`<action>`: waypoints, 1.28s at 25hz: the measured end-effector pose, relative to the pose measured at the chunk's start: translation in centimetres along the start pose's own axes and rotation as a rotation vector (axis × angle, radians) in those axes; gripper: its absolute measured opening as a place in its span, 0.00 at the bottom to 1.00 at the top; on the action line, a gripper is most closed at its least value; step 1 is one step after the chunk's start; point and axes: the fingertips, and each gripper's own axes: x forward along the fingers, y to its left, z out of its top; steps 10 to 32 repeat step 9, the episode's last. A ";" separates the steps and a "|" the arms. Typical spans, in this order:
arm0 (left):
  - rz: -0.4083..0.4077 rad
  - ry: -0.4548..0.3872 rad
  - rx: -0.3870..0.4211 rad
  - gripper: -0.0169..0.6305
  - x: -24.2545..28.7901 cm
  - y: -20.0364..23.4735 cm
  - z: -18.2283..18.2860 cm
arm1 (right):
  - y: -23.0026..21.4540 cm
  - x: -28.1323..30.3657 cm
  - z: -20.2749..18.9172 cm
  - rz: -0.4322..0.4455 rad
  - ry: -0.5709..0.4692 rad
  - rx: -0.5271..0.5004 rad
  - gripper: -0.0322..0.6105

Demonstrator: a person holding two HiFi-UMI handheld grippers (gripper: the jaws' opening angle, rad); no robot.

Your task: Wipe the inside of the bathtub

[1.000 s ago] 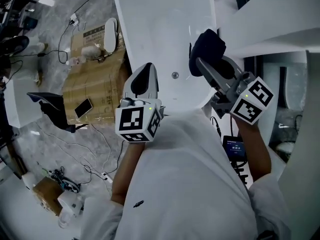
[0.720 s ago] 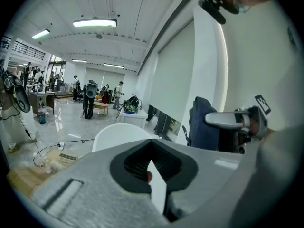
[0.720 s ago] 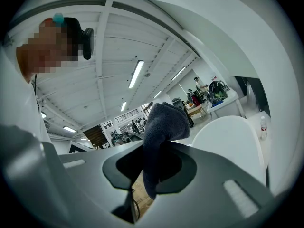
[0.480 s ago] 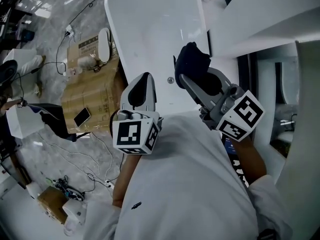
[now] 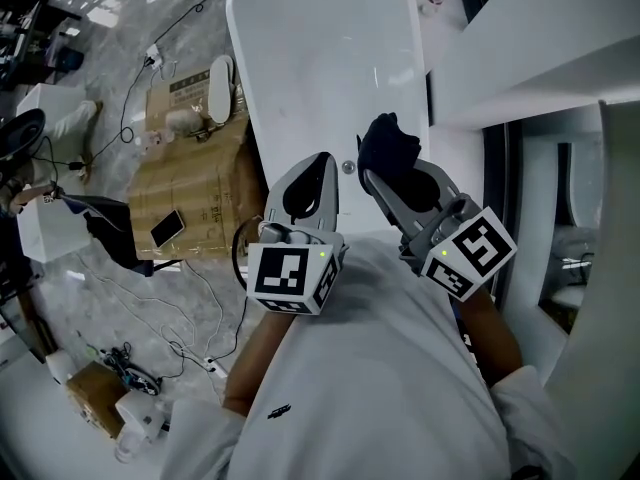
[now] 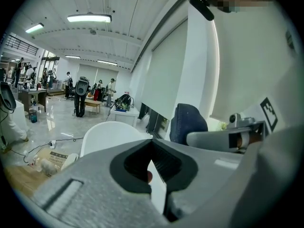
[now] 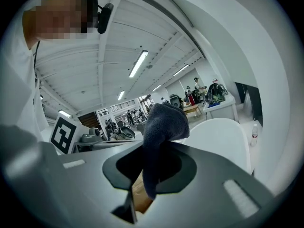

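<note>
Both grippers now sit closer to the drain (image 5: 347, 167) than a second ago, and the dark cloth (image 5: 388, 146) has come back from the tub's right side toward its near end. The white bathtub (image 5: 320, 48) fills the top middle of the head view, long and empty, with the small round drain near its near end. Below it, the person's white shirt (image 5: 380, 368) takes up the lower half of the frame. On the marble floor to the left lies a flattened sheet of cardboard (image 5: 190, 183) with a phone (image 5: 167, 228) on its near corner. The left gripper (image 5: 316, 166) hangs over the tub's near left rim, its jaws closed together with nothing between them. The right gripper (image 5: 393, 190) is just right of the drain, its jaws clamped on the cloth, which bunches up past the tips. The pictures do not show whether the cloth touches the tub's surface.
</note>
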 end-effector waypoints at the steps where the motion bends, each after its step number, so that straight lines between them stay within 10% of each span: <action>1: 0.001 0.001 -0.001 0.02 0.0 0.0 -0.1 | -0.1 -0.1 0.0 -0.003 -0.001 0.002 0.12; 32: -0.011 0.007 0.000 0.02 -0.2 -2.1 0.3 | -0.3 -2.1 1.2 -0.021 -0.010 0.008 0.12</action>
